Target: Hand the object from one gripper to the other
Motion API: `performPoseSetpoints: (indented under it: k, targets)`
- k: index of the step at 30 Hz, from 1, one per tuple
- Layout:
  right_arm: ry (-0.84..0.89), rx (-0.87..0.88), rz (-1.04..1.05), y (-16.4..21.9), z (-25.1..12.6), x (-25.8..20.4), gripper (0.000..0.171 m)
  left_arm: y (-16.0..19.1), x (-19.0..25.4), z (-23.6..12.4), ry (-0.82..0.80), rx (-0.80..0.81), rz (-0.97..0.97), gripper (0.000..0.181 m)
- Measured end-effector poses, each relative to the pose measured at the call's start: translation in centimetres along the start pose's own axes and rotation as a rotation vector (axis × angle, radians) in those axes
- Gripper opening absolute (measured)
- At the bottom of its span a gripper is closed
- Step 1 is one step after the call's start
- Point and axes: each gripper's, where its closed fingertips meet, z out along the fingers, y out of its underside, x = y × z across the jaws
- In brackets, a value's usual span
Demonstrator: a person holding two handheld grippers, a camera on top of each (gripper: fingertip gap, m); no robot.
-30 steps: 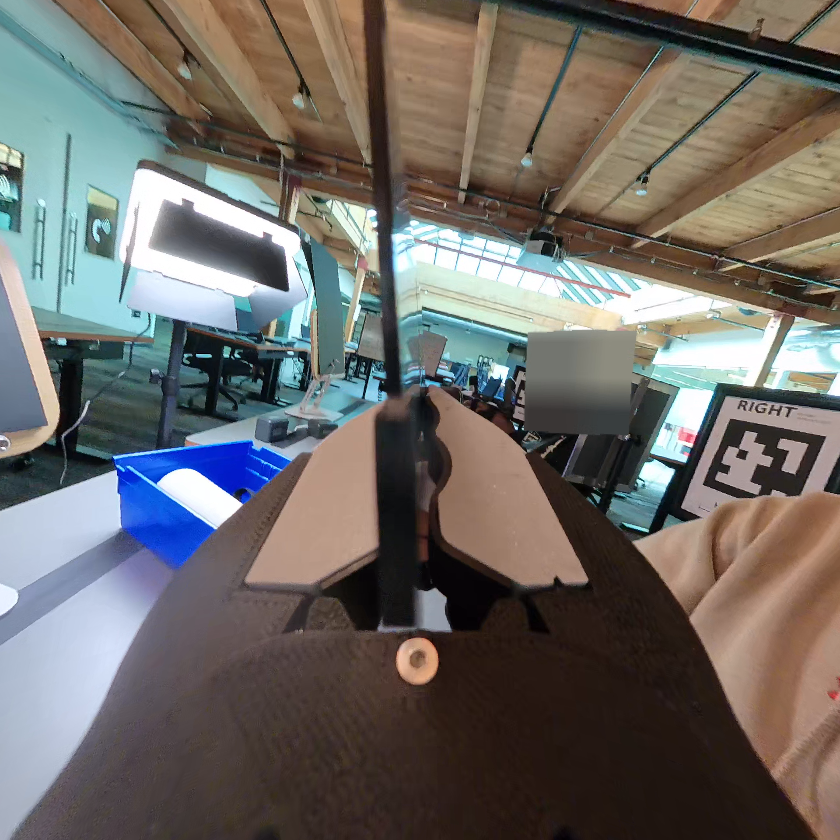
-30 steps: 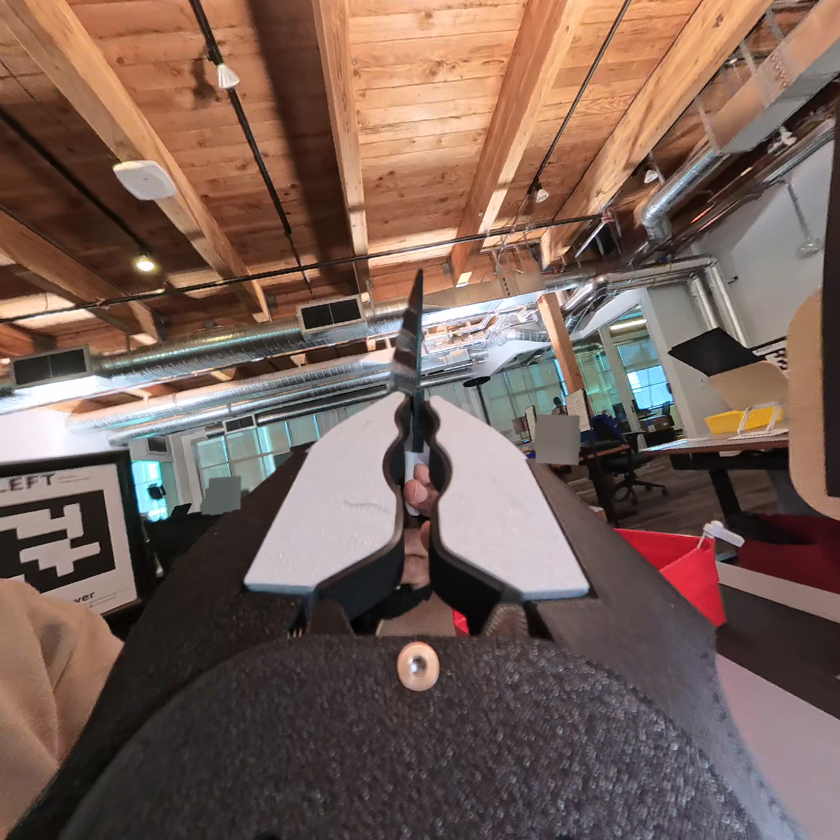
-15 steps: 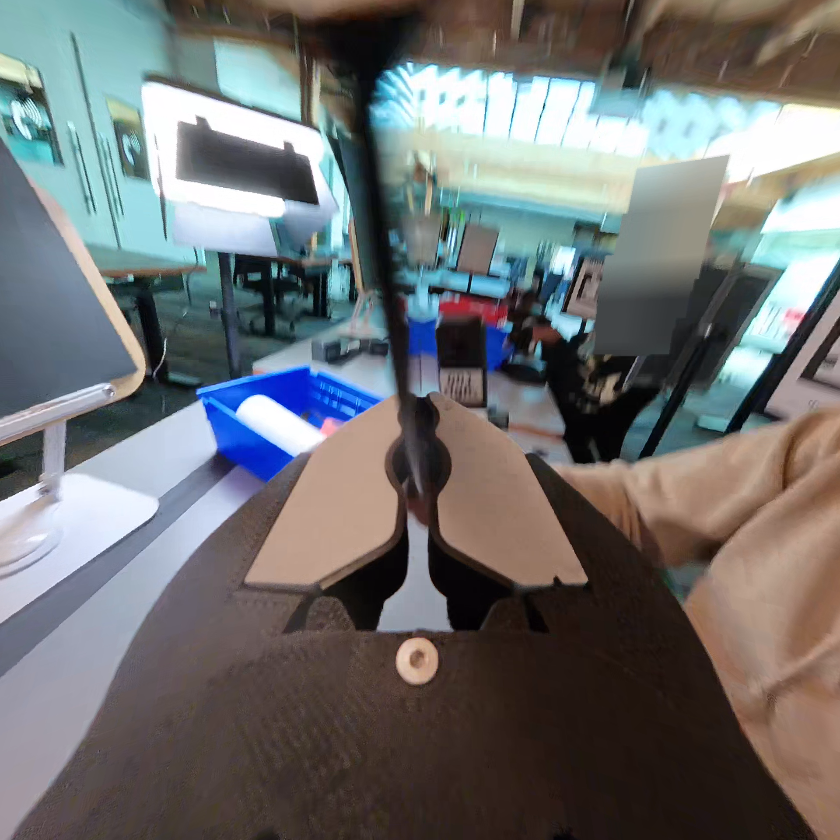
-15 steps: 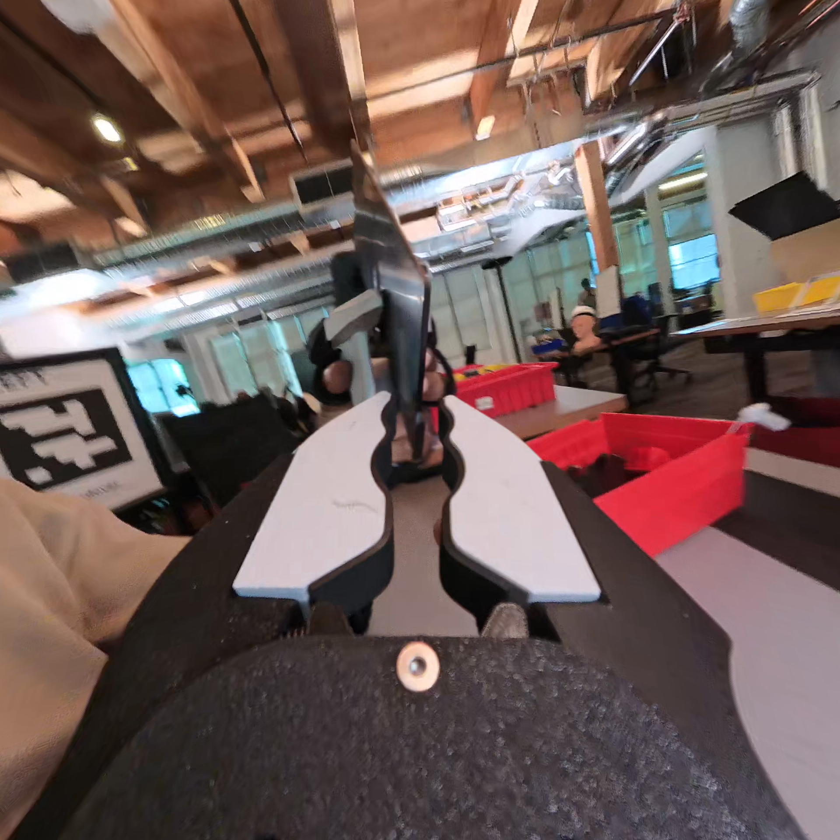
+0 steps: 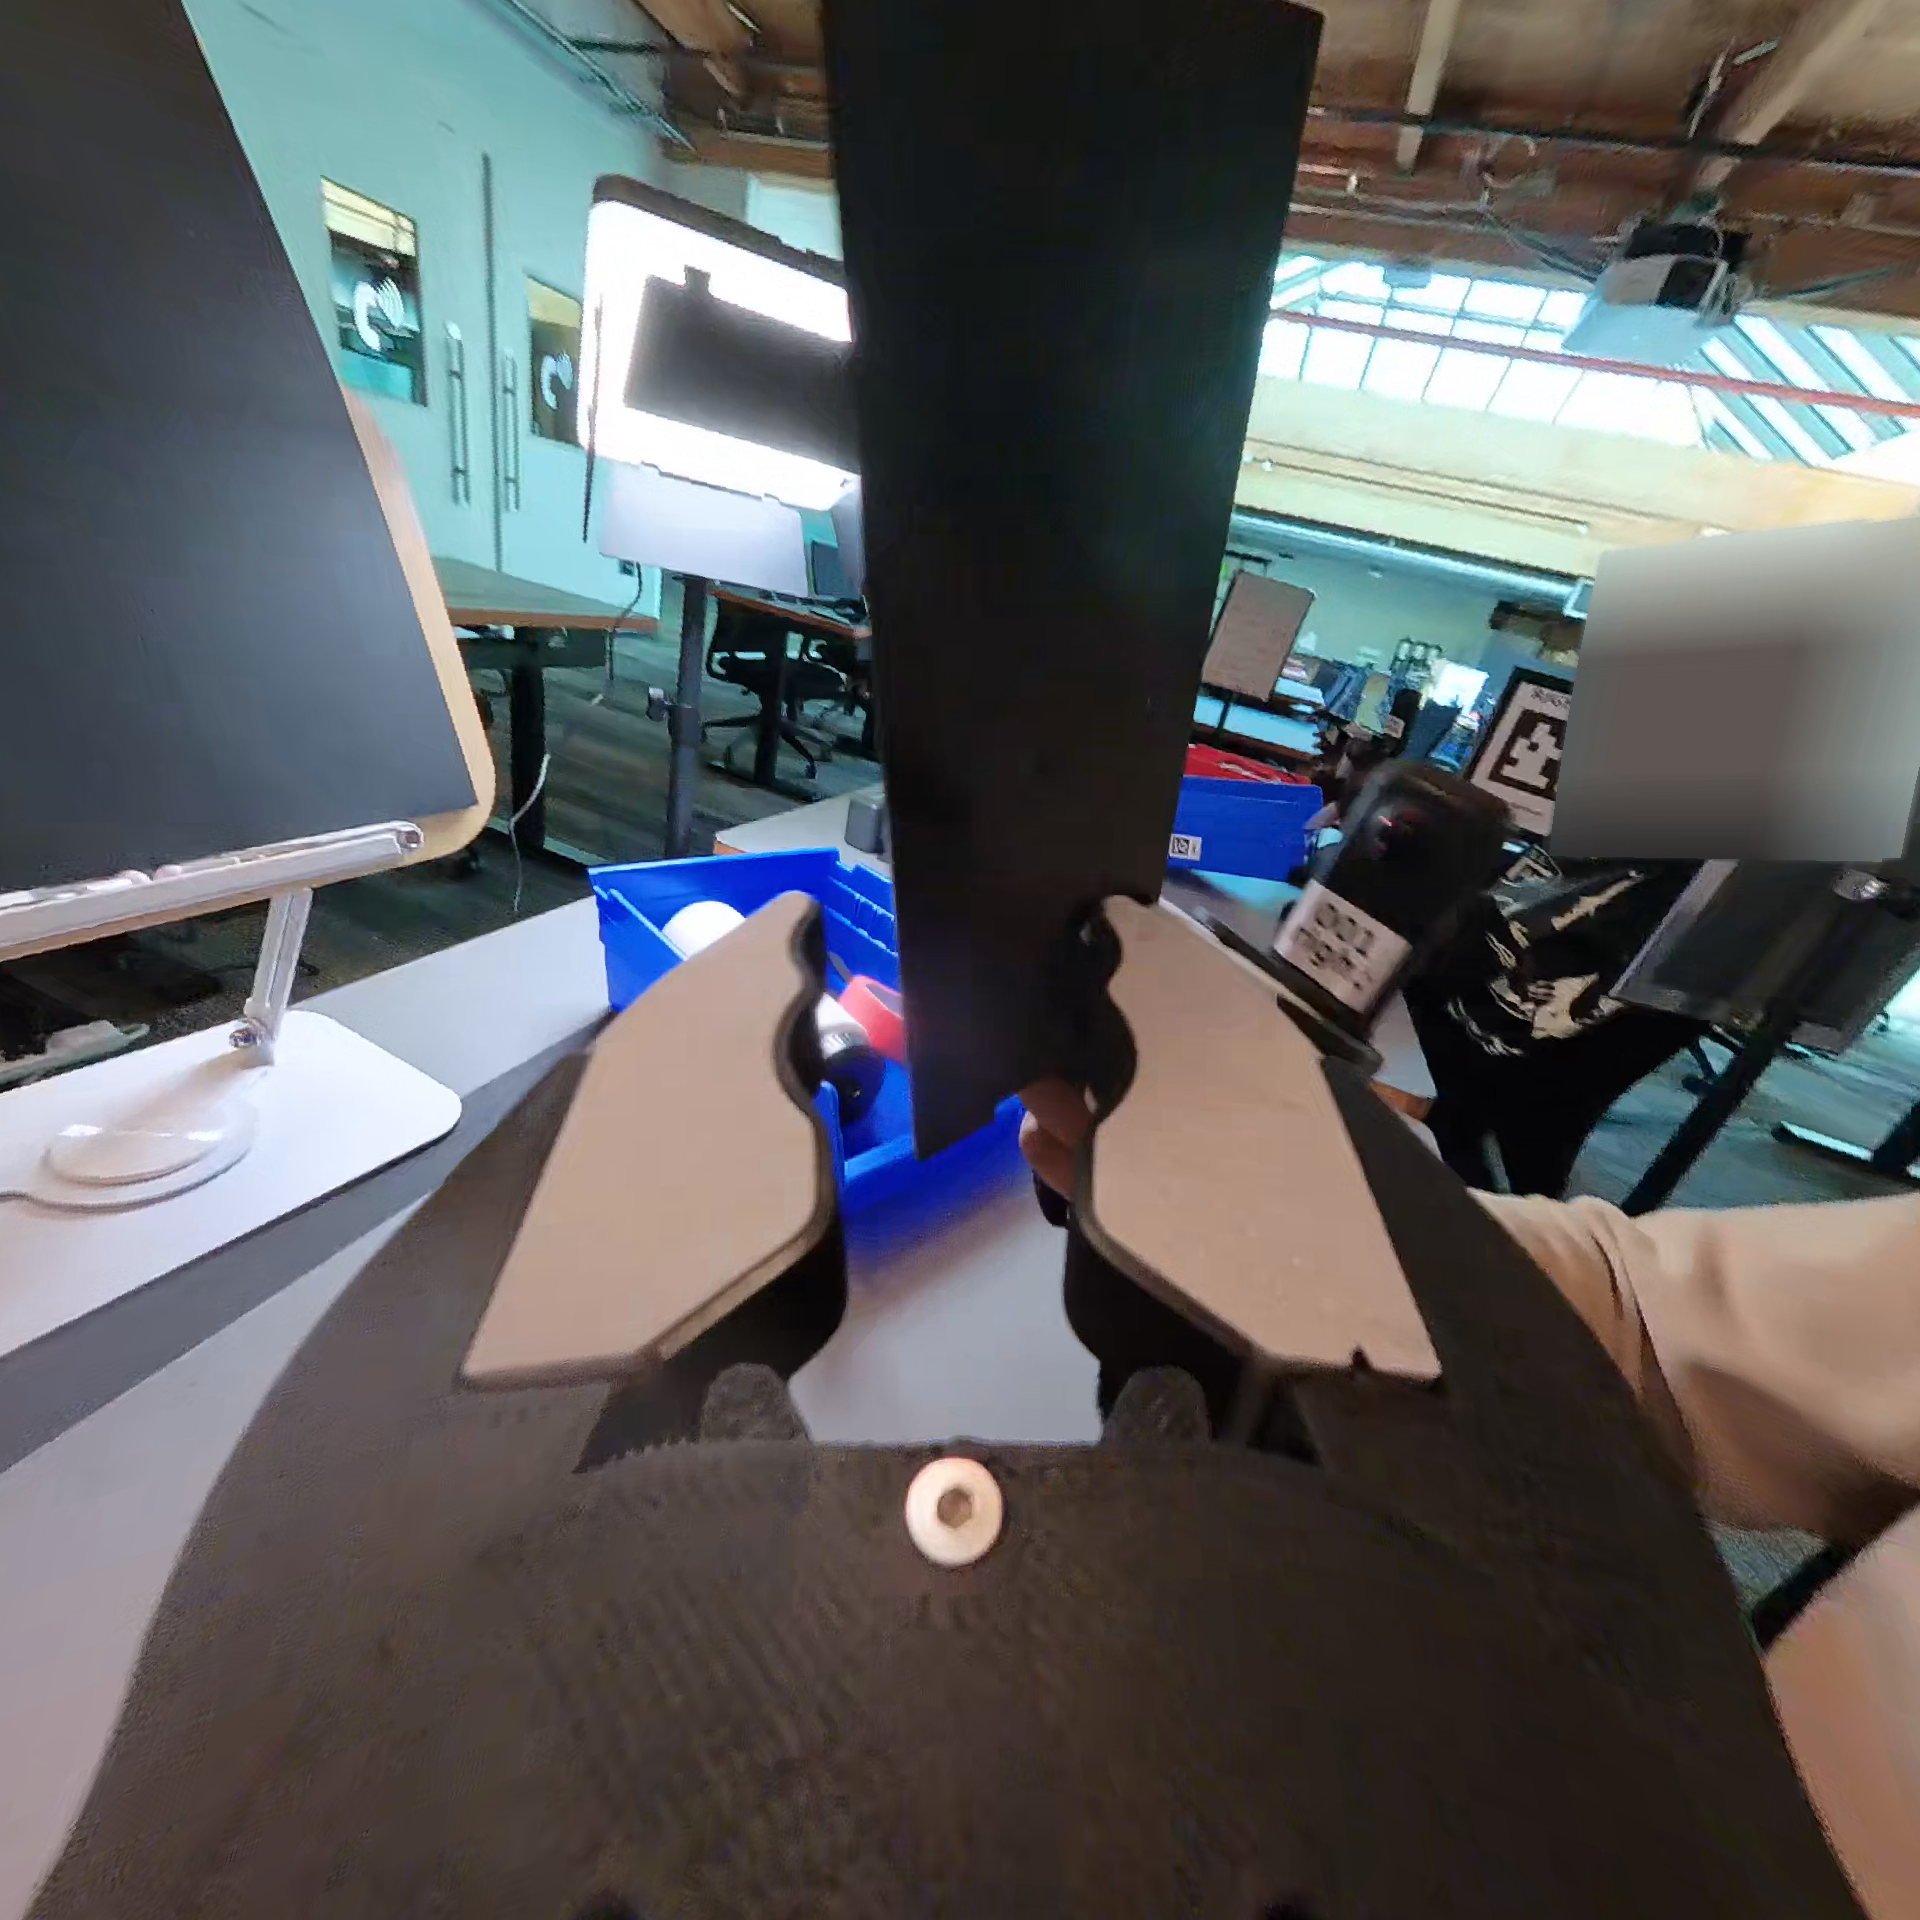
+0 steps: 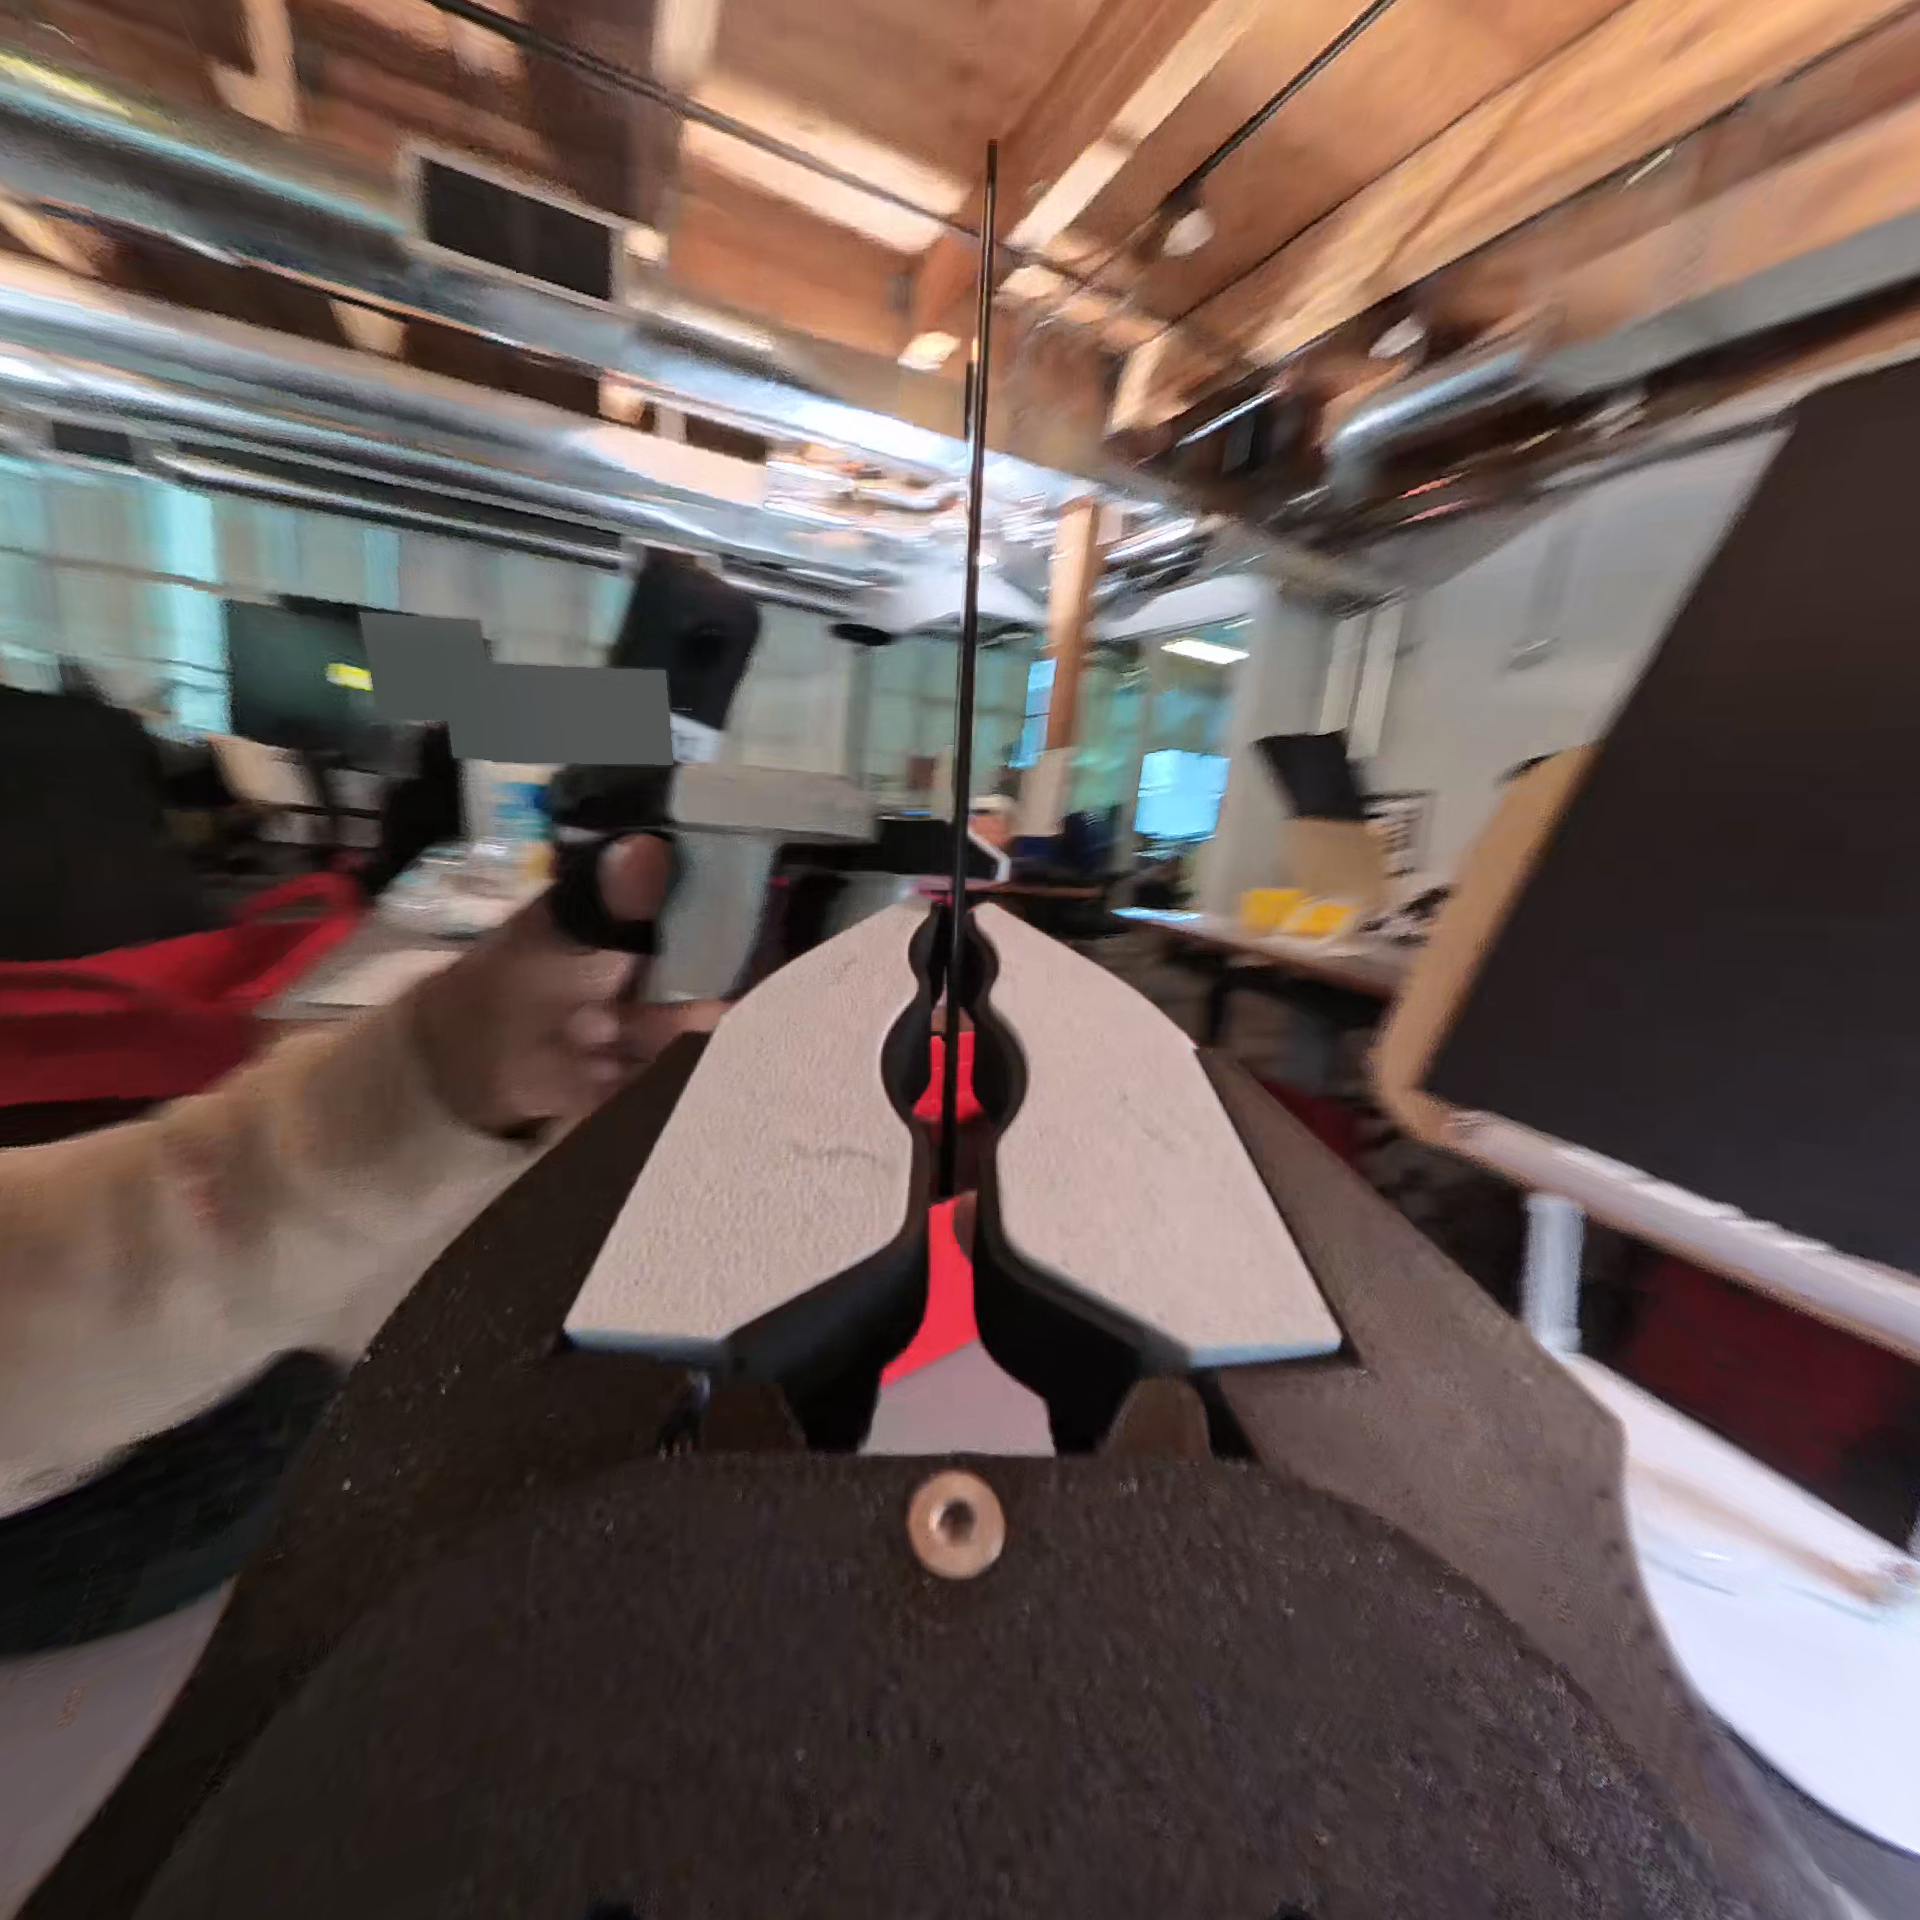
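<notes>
Black sheet [image 6: 971, 623] sits clamped in right gripper [image 6: 954, 920]; left gripper [image 5: 951, 925] is released; handover done, next withdraw left

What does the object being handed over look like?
Start at the blue bin on the grey table. Rising before it, between the fingers of the open left gripper, stands the black sheet. Unlike the bin's rounded items, it is flat, matte and thin.
</notes>
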Motion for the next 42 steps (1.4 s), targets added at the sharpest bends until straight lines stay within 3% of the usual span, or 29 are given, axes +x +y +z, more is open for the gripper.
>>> performPoseSetpoints:
  k: [5, 9, 12, 14, 15, 18, 22, 24, 26, 29, 32, 36, 37, 40, 42]
  targets:
    - [0.187, -0.067, -0.463, 1.5, 0.6, -1.0, 0.002, 0.0, 1.7, 1.5, 0.031, 0.046, 0.008, 0.095]
    - [0.280, -0.093, -0.747, 2.5, 1.1, -2.4, 0.003, -0.1, 1.9, 1.2, 0.032, 0.052, 0.040, 0.089]
    - [0.246, -0.106, -0.770, 3.0, 1.5, -3.0, 0.006, -0.2, 2.2, 0.8, 0.065, 0.028, 0.112, 0.089]
    - [0.023, -0.161, -0.676, 3.7, 1.8, -4.6, 0.021, -0.2, 2.8, -0.1, 0.144, -0.005, 0.149, 0.089]
    - [-0.104, -0.210, -0.554, 3.9, 1.5, -5.4, 0.022, -0.1, 3.3, -0.6, 0.197, -0.029, 0.162, 0.089]
    - [-0.382, -0.312, -0.129, 2.7, -0.2, -6.6, 0.046, 0.5, 5.4, -2.5, 0.371, -0.093, 0.219, 0.089]
    - [-0.491, -0.391, 0.067, 4.0, -1.5, -6.6, 0.067, 2.2, 9.1, -3.4, 0.598, -0.151, 0.241, 0.089]
    - [-0.596, -0.452, 0.183, 5.7, -1.8, -8.2, 0.081, 3.4, 10.9, -3.5, 0.710, -0.185, 0.232, 0.089]
    - [-0.740, -0.464, 0.311, 6.2, -2.6, -10.4, 0.085, 4.4, 12.2, -3.7, 0.793, -0.221, 0.219, 0.089]
    - [-0.874, -0.436, 0.403, 5.9, -3.3, -12.7, 0.077, 5.5, 13.0, -3.4, 0.846, -0.252, 0.202, 0.089]
    - [-0.934, -0.377, 0.431, 5.2, -3.3, -13.6, 0.038, 5.6, 13.3, -3.6, 0.894, -0.250, 0.158, 0.089]
    - [-0.994, -0.268, 0.532, 3.1, -3.3, -13.5, 0.014, 3.1, 12.1, -3.3, 0.847, -0.110, 0.089, 0.079]
    - [-0.947, -0.220, 0.513, 2.6, -2.9, -12.8, 0.002, 2.1, 11.1, -3.1, 0.790, -0.051, 0.071, 0.073]
    - [-0.786, -0.146, 0.416, 1.6, -2.0, -10.2, 0.002, -0.8, 8.1, -3.0, 0.629, 0.075, 0.006, 0.061]
    - [-0.589, -0.126, 0.290, 1.3, -1.0, -7.6, 0.002, -1.2, 6.4, -2.5, 0.508, 0.075, 0.014, 0.058]
